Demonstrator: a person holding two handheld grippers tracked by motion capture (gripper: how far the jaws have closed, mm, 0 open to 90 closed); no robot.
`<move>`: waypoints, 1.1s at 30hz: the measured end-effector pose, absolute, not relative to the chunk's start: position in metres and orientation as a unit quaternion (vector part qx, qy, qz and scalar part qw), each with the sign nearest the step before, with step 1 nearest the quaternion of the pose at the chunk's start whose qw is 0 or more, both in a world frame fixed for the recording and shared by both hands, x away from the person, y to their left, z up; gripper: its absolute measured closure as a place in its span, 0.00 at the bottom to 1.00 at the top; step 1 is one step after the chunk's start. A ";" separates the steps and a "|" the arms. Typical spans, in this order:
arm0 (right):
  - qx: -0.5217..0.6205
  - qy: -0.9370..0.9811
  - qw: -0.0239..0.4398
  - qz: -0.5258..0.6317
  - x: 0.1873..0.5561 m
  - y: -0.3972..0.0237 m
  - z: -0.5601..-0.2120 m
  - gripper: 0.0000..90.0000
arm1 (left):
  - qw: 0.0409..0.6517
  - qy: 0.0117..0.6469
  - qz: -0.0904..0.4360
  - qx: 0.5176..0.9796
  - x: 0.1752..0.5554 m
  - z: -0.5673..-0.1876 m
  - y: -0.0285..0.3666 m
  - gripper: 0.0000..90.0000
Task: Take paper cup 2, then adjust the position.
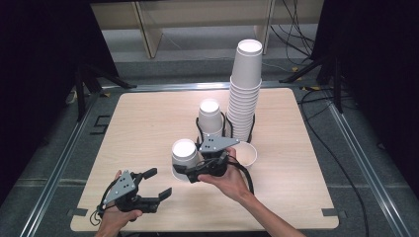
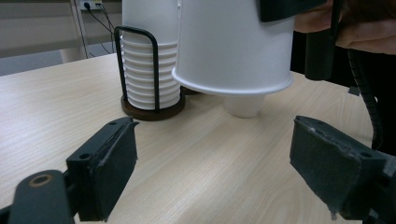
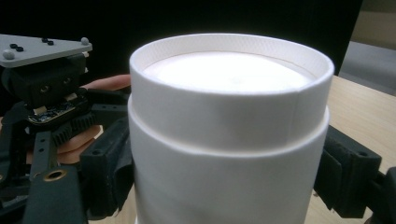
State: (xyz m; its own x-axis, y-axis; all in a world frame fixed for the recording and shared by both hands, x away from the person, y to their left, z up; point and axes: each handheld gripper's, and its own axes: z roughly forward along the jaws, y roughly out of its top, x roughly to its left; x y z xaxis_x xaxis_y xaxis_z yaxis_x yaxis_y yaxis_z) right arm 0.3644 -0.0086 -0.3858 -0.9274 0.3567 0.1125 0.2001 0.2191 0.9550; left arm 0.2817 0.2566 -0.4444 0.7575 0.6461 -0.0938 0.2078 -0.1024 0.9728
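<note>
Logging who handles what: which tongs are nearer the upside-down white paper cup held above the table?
Right. The right tongs are clamped on the upside-down white paper cup, one jaw on either side. The left tongs are open and empty, apart from it, nearer the table's front edge.

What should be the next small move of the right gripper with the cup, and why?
Probably lower the cup the rest of the way to the table. The right gripper clamps the upside-down cup, and in the left gripper view its rim appears just above the wood. The left gripper waits open nearby.
</note>
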 end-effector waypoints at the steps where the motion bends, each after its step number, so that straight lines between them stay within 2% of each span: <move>1: 0.184 0.779 0.061 0.597 0.364 -0.008 -0.386 0.21 | 0.601 0.296 0.183 0.720 0.282 -0.444 0.257 0.16; 13: 0.171 0.787 0.050 0.591 0.362 0.003 -0.402 0.21 | 0.592 0.298 0.187 0.725 0.281 -0.443 0.258 0.16; 31: 0.161 0.788 0.042 0.592 0.358 0.012 -0.400 0.21 | 0.601 0.305 0.166 0.720 0.281 -0.443 0.255 0.16; 32: 0.161 0.785 0.027 0.597 0.357 0.014 -0.401 0.21 | 0.608 0.301 0.163 0.716 0.282 -0.444 0.254 0.16; 33: 0.158 0.786 0.041 0.597 0.357 0.014 -0.401 0.21 | 0.601 0.305 0.163 0.721 0.281 -0.443 0.254 0.16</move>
